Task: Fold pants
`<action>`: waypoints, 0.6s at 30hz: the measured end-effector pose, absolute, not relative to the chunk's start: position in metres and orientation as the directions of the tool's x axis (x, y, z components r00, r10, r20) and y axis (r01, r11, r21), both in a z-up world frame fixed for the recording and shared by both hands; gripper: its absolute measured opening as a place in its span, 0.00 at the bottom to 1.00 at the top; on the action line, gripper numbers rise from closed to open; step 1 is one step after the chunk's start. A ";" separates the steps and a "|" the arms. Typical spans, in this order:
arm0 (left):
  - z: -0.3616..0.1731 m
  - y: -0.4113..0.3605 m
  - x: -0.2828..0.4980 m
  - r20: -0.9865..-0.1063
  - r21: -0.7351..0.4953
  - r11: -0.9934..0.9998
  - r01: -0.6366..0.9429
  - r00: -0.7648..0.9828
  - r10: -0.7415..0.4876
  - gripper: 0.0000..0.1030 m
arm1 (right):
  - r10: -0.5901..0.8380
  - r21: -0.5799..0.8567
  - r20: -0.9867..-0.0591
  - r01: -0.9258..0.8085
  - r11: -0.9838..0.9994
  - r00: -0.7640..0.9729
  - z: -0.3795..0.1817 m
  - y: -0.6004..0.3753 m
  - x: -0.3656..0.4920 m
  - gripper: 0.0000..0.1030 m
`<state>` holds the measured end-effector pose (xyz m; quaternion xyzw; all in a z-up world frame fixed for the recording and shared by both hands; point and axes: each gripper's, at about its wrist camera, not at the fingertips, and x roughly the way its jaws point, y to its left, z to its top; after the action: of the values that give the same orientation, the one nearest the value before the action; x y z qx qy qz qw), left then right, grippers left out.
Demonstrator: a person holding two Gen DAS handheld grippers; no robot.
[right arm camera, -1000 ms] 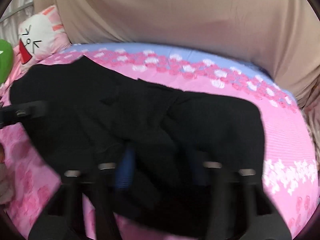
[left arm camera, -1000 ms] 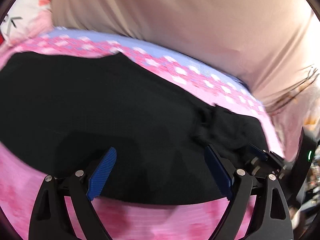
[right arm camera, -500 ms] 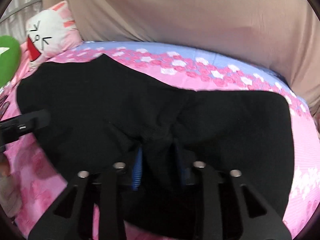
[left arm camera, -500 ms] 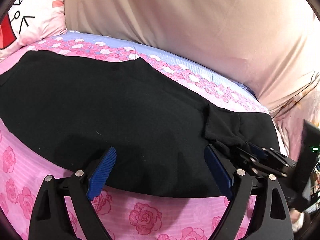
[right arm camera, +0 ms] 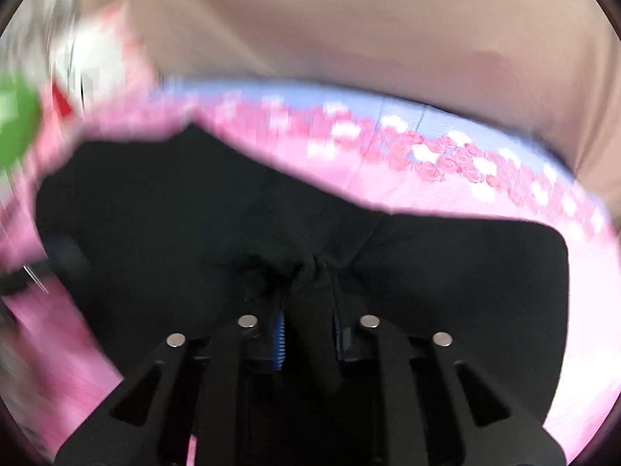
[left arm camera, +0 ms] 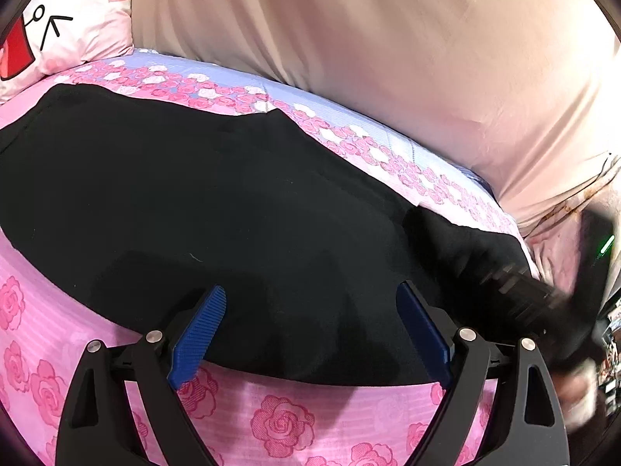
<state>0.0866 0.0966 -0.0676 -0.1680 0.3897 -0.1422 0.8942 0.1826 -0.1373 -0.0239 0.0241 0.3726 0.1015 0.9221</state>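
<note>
Cartoon pillow [left arm camera: 66,27] far left; black pants [left arm camera: 217,209] spread flat on pink rose bedsheet [left arm camera: 279,423]; left tool [left arm camera: 310,330] spread wide over pants' near edge, nothing between its pads; right tool [right arm camera: 308,334] closing, pinching a bunched fold of pants; beige cloth [left arm camera: 388,46] behind.

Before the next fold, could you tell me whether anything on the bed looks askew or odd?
Only the pants: their fabric is bunched into a puckered ridge where the right tongs are closing on it, instead of lying flat. The left tongs stand open over the near edge, gripping nothing.
</note>
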 end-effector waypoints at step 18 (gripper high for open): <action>-0.069 0.128 0.089 -0.581 -0.585 0.803 0.115 0.631 -0.514 0.84 | 0.228 0.185 -0.597 -0.145 0.972 0.770 0.000 -0.174 0.088 0.58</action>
<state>0.0895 0.1282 -0.0690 -0.2562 0.3891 -0.1817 0.8660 0.0881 -0.1740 -0.0002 0.0641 0.3246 0.0994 0.9384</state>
